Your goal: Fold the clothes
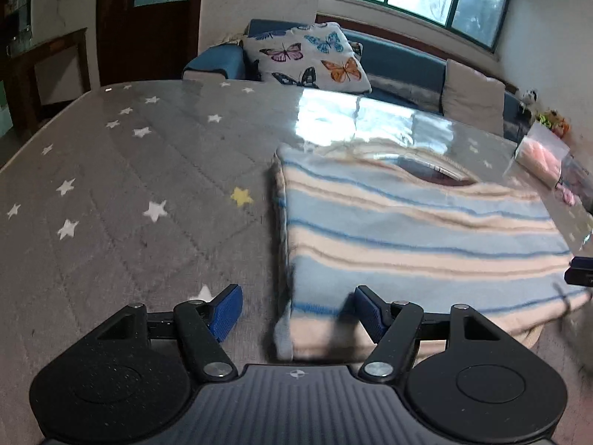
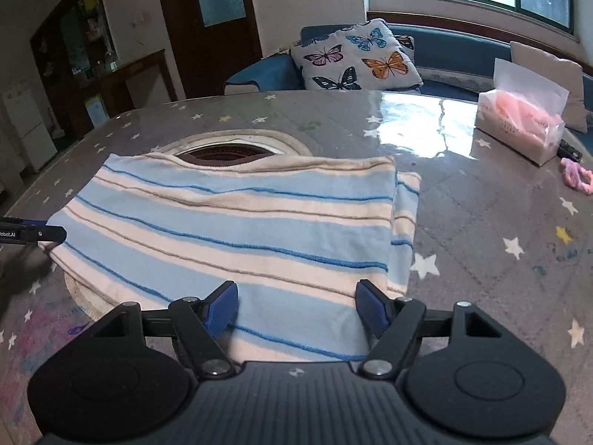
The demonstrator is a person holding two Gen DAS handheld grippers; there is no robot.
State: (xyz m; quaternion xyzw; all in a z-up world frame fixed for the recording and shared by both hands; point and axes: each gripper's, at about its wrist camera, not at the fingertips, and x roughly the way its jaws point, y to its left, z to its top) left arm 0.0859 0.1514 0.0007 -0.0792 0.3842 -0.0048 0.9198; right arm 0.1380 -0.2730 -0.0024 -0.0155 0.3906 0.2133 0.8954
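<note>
A striped sweater (image 1: 418, 230) in light blue and cream lies folded flat on the grey star-print table (image 1: 129, 193), neckline toward the far side. My left gripper (image 1: 296, 309) hovers open over the sweater's near left corner; its left pad is above bare table, its right pad above the cloth. In the right wrist view the same sweater (image 2: 237, 218) fills the middle, a folded sleeve showing along its right edge. My right gripper (image 2: 296, 306) stands open above the near hem, nothing pinched between its blue pads. The tip of the left gripper (image 2: 33, 233) pokes in at the sweater's left edge.
A clear tissue pack (image 2: 522, 122) with pink contents stands at the table's far right, a pink hair tie (image 2: 576, 178) beside it. Beyond the table is a blue sofa with a butterfly cushion (image 2: 355, 59). Bare tabletop lies left of the sweater in the left wrist view.
</note>
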